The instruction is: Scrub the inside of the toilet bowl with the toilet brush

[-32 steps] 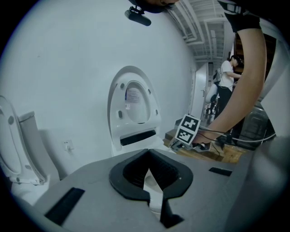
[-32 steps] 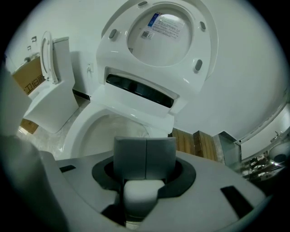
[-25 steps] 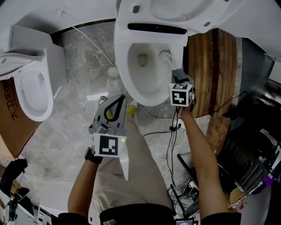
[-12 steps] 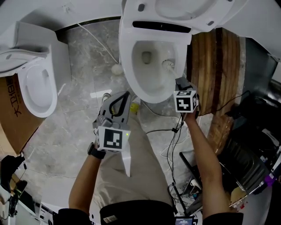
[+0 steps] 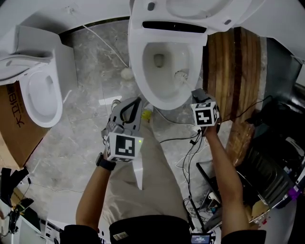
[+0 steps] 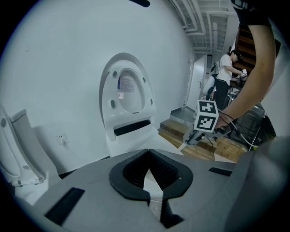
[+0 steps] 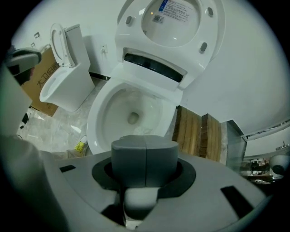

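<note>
The white toilet bowl (image 5: 164,93) stands open at the top of the head view, its lid (image 5: 190,9) up. The toilet brush's white head (image 5: 180,75) lies against the bowl's inner right wall. Its thin handle runs down to my right gripper (image 5: 196,94), which is shut on it just over the near right rim. In the right gripper view the grey jaws (image 7: 145,149) are pressed together above the bowl (image 7: 131,113). My left gripper (image 5: 134,104) hovers over the floor left of the bowl's front, shut and holding nothing (image 6: 148,154).
A second toilet (image 5: 40,90) stands at the left with a cardboard box (image 5: 12,126) beside it. Wooden steps (image 5: 233,71) flank the bowl on the right. Cables (image 5: 183,143) trail on the marble floor, beside black bags (image 5: 267,167). A small yellow thing (image 5: 147,115) lies by the bowl's base.
The brush head has slid down the bowl's right wall toward the near side, and my right gripper has drawn back with it. The left gripper has barely moved.
</note>
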Available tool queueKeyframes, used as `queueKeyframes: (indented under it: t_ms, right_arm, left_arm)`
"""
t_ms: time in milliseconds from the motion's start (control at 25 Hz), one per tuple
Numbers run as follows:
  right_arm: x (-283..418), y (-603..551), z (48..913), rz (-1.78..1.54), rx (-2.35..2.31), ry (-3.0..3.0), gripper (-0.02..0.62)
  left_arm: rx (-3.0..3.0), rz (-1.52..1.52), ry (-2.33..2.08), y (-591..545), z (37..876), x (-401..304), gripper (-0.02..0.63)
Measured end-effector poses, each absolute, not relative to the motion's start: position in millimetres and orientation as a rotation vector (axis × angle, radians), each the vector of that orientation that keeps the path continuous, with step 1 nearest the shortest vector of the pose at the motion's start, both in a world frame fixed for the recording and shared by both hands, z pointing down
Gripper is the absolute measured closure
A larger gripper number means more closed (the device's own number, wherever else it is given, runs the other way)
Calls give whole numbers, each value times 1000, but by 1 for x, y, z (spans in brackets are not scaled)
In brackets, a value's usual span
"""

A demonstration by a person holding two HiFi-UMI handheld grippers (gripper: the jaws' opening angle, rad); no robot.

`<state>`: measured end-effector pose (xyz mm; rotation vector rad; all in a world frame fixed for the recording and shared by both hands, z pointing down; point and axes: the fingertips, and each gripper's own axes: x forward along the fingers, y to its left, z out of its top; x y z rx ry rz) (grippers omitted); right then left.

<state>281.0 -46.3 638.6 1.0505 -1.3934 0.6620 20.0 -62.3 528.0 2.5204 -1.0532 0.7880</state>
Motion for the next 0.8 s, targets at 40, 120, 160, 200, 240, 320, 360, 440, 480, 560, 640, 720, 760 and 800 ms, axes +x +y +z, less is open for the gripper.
queueKeyframes:
  t_ms: [40,120,160,200,240,320,360,440,480,560,640,720,760,800]
  right_arm:
    - [281,-43,638,673,1047,-1391,437]
    - [280,-37,637,696,1036,-1384,437]
    - [278,-34,637,701,1023,-1383,437]
    - [276,-31,637,700,1006,-1383,437]
    - [274,-29,638,696,987,-1387,437]
    - [269,-24,637,696,953,-1386,437]
    - [267,-21,636,701,939,-1383,437]
    - [262,-14,636,716,918,-1385,437]
    - [259,-11,637,724,909,-1388,437]
    - [254,-5,638,735,884,-1391,437]
    - [250,-2,636,739,853,-1388,437]
    - [245,0,634,748,827,-1388,437]
    - [243,0,635,758,818,-1392,437]
    - [241,1,635,772,815,-1394,437]
  left_arm:
    - [2509,811,-1040,-60,532,20,588]
    - [2493,837,-1017,-57,538,20,588]
    - [2488,843,-1007,-56,539,20,588]
    - [2486,847,-1000,-55,540,20,588]
    - [2485,850,-994,-55,540,20,588]
    - [2485,853,-991,-56,541,20,588]
    - [2485,852,-992,-57,541,20,588]
    - [2485,849,-995,-58,540,20,588]
    - [2485,850,-995,-59,540,19,588]
    - [2485,851,-994,-60,540,19,588]
    - [2486,852,-992,-61,541,18,588]
    - [2485,853,-992,-61,541,17,588]
    - [2484,854,-993,-61,541,17,588]
    - [2482,854,-995,-61,542,16,588]
